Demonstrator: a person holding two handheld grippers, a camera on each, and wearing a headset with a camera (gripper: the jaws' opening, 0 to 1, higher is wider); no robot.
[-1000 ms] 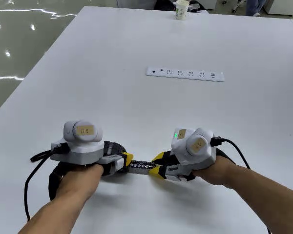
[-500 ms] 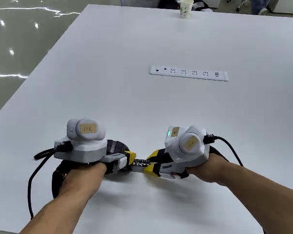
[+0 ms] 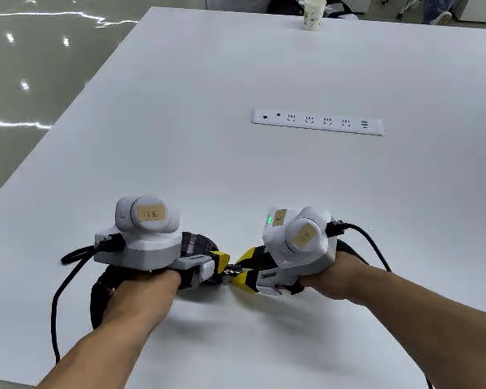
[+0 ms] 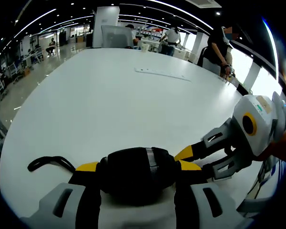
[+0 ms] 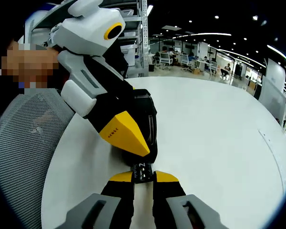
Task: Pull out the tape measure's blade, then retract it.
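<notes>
The black tape measure sits low on the white table, gripped by my left gripper. In the left gripper view its round case fills the gap between the yellow-tipped jaws of the left gripper, which is shut on it. My right gripper is close against it from the right, shut on the tip of the blade. Only a very short piece of blade shows between the case and the right gripper. The two grippers nearly touch.
A white power strip lies across the table's middle, and a paper cup stands at the far edge. The tape's black wrist strap trails left of the case. Black cables run from both grippers. People stand beyond the far end.
My right gripper has moved left toward the left gripper, and the exposed blade has shortened from a clear strip to almost nothing. The left gripper has kept its hold on the case.
</notes>
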